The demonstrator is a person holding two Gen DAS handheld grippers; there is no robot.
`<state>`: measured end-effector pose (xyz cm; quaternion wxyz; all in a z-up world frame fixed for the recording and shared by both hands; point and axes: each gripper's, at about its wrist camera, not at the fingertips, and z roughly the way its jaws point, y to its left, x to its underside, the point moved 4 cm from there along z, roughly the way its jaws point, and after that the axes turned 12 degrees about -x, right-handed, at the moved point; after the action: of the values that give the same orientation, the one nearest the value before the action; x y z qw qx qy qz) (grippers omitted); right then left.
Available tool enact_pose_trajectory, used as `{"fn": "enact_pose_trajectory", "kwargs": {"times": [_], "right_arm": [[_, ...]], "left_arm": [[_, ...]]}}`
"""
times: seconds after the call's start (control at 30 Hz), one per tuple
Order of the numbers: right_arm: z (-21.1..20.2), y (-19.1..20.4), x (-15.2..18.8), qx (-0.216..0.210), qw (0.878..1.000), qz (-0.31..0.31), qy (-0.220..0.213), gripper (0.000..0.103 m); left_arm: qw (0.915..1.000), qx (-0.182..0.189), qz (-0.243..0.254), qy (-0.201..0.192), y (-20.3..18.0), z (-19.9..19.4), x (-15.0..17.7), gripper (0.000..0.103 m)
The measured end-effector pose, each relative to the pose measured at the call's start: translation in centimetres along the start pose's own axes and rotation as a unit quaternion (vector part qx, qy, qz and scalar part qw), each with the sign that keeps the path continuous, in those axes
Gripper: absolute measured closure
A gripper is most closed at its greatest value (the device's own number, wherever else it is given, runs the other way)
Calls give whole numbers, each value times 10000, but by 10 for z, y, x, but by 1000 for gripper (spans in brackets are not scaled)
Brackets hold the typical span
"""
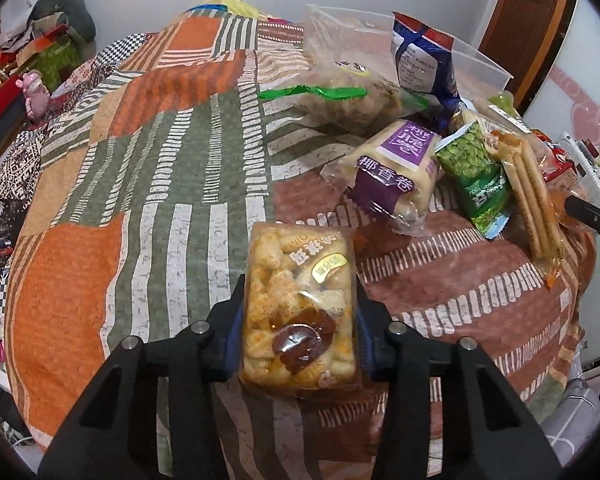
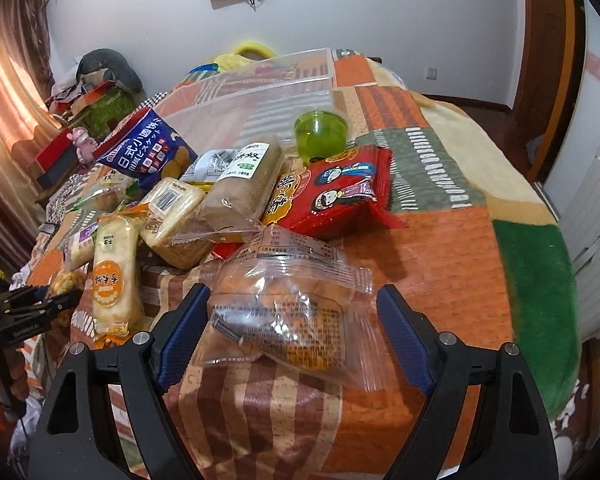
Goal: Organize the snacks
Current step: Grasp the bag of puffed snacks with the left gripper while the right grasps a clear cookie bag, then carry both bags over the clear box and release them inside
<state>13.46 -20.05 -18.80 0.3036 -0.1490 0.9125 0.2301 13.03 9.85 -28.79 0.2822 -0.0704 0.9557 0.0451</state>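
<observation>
Step in hand, as judged: pick-up of two snack packs for transfer to the clear plastic bin [image 2: 260, 92], which appears to hold no snacks yet.

Left side. The pack of yellow puffed snacks [image 1: 300, 308] lies on the patchwork quilt [image 1: 120, 160], lengthwise between the fingers of the left gripper [image 1: 298, 320]. Both blue pads sit against the pack's long sides and the jaws stand narrowed to its width. Judged a pinch on the pack. It is not yet lifted clear of the quilt as far as can be told.

Right side. The clear wrapped pastry pack [image 2: 284, 312] lies between the fingers of the right gripper [image 2: 290, 336]. The jaws are spread wide. The left pad is just beside the wrapper's edge; the right pad stands apart from it. No grip made.

Surroundings. Ahead of the left gripper and to its right lie the purple coconut-roll pack [image 1: 392, 172] and the green pea pack [image 1: 476, 176]. Beyond the right gripper, the red pack [image 2: 336, 192] and the green cup [image 2: 320, 134] lie near the bin's front wall.

Next move calls for: closing the right jaws squarely on the pastry body, not on loose film, then raising both packs and carrying them forward over the pile to the bin.

Risk: thin film may slip or crumple.
</observation>
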Motion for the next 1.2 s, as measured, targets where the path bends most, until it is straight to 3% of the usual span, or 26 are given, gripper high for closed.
{"fn": "enact_pose_trajectory", "kwargs": {"times": [0.07,0.3,0.73,1.2], "right_arm": [[0,1,0,-47,10000,-2,3,30],[-7,3,1,-335,9994,-76,-45,47],[-39,23,-19,-278,9972,-437,-534,49],[-50,39,-70,-348,9901,-724,-1153,49]], "left_arm": [[10000,-41,3,-28,0,-1,0,59],[9996,-151,31,-221,-3,-19,-4,59],[9965,-272,-146,-777,3,-71,-35,59],[9877,50,-243,-1543,-21,-95,-113,59]]}}
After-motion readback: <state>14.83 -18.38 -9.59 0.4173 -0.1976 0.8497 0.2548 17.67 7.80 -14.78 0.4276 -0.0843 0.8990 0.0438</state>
